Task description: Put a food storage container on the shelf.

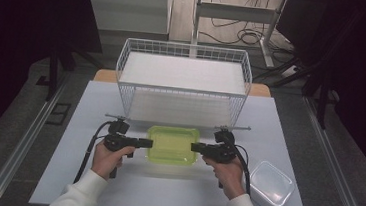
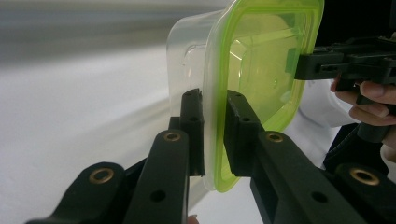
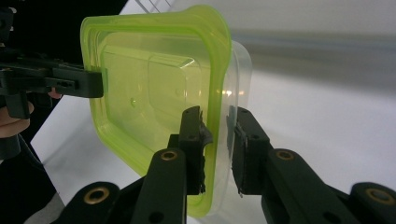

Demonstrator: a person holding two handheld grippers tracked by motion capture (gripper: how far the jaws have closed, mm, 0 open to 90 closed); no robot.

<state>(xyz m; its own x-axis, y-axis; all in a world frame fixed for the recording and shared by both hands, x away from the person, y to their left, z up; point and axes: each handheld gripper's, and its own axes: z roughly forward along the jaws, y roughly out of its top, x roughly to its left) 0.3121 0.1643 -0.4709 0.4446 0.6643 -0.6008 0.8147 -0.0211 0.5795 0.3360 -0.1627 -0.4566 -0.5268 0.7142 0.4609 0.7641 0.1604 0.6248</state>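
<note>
I had the green-lidded container (image 1: pixel 173 145) mid-table, just before the wire basket (image 1: pixel 183 80), between both grippers: left gripper (image 2: pixel 215 135) and right gripper (image 3: pixel 218 140) each nearly closed, pinching opposite rim edges.

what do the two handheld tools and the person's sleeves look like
Both are matte black pistol-shaped tools, the left tool and the right tool, each trailing a black cable looping back toward the wrist. Up close, the flat black fingers carry brass-coloured rivets and small holes. The person wears white long sleeves with ribbed cuffs.
</note>
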